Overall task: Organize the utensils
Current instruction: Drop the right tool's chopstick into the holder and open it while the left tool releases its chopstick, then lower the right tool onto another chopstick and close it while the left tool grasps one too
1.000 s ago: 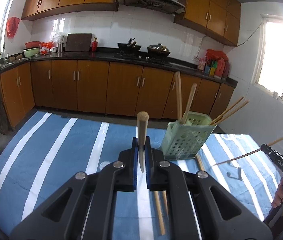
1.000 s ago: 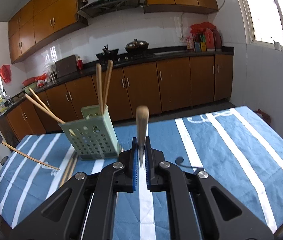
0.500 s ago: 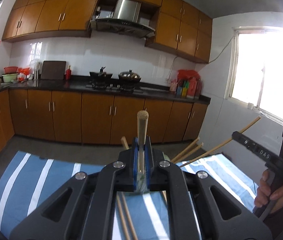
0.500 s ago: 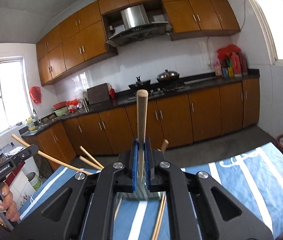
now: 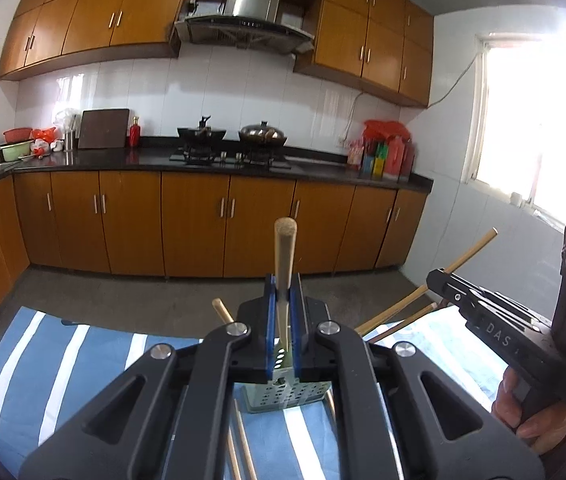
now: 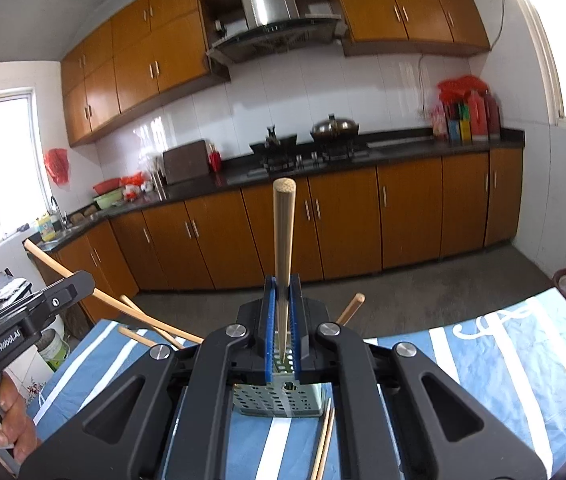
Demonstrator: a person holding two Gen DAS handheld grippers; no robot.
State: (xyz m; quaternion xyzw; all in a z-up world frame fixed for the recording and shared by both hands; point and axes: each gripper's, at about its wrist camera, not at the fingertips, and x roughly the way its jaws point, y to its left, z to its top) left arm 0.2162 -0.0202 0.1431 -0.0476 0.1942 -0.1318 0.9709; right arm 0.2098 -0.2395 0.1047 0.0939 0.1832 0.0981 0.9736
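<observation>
Wooden chopstick (image 5: 284, 268) upright in my left jaws, another chopstick (image 6: 283, 248) upright in my right. Both directly above the pale green perforated holder (image 6: 279, 400); loose chopsticks (image 6: 325, 440) lie flat beside it.

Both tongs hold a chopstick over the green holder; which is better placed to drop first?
Probably right: its chopstick tip already sits within the perforated holder, directly below. The left chopstick also points there, so it's close.

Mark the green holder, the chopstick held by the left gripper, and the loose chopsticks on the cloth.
Holder (image 6: 277, 400), right wrist view: perforated front wall.
Chopstick (image 5: 284, 256), left wrist view: shaft above the shut left gripper (image 5: 283, 312).
Loose chopsticks (image 6: 325, 438), right wrist view: middle of the pair.
</observation>
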